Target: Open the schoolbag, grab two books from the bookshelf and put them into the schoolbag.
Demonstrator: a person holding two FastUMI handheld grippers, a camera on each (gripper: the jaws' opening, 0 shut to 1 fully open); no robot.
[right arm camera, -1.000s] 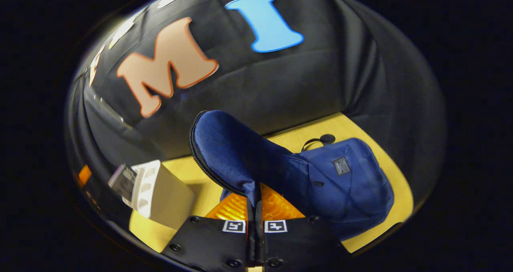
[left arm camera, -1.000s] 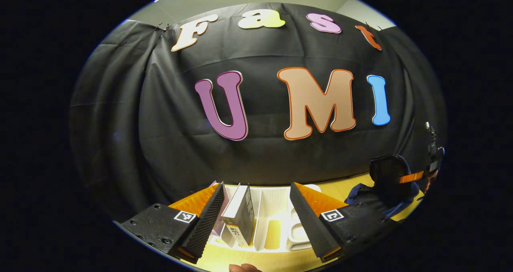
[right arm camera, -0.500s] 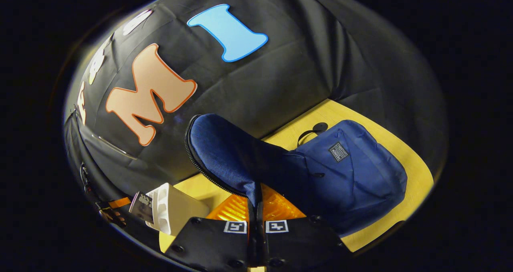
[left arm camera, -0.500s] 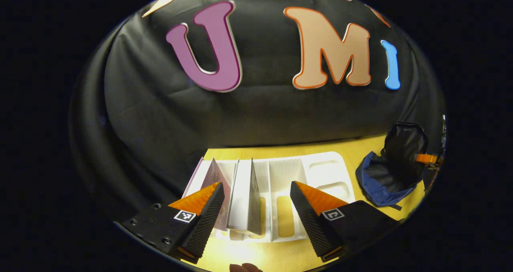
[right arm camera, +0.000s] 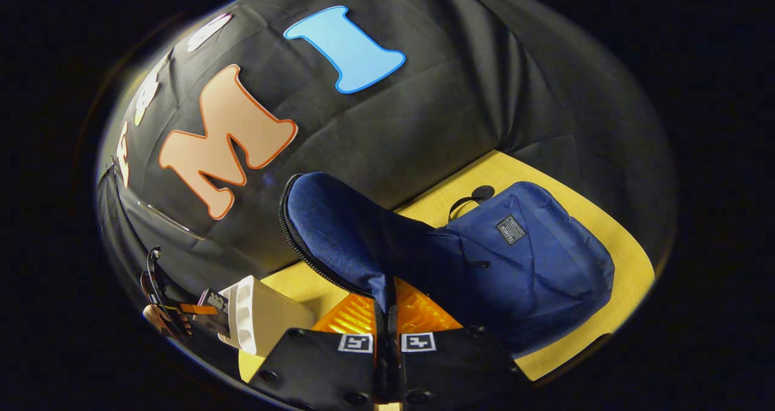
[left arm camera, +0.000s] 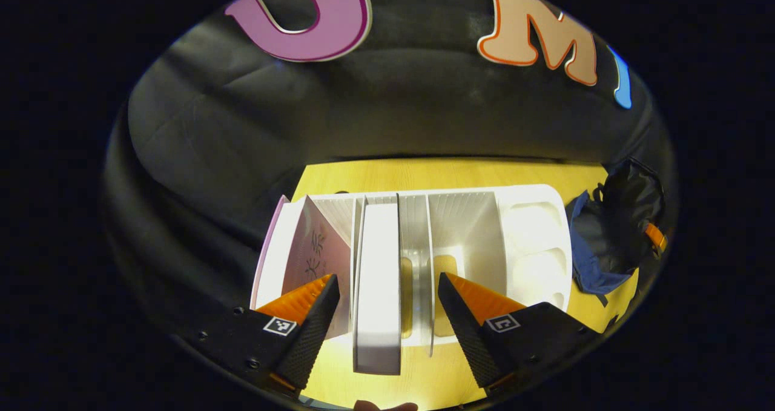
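Two books stand in the white bookshelf [left arm camera: 533, 229] in my left gripper view: a thick white book [left arm camera: 378, 278] upright in a middle slot, and a thin pale book [left arm camera: 315, 256] leaning in the leftmost slot, its lower part hidden behind one finger of my left tongs [left arm camera: 387, 311]. Those tongs are spread wide, hovering over the near edge of the bookshelf with the thick white book between the fingers, neither finger touching it as far as I can tell. Near the right edge of the tabletop [left arm camera: 436, 172] I can see the schoolbag [left arm camera: 605, 241], dark and hard to make out there. In my right gripper view the right tongs [right arm camera: 385, 314] are clamped on the schoolbag's flap [right arm camera: 345, 235], holding it raised; the fingertips are buried in the fabric. The blue schoolbag body lies flat toward the tabletop's right edge, and the bookshelf end sits at the left, partly cut off
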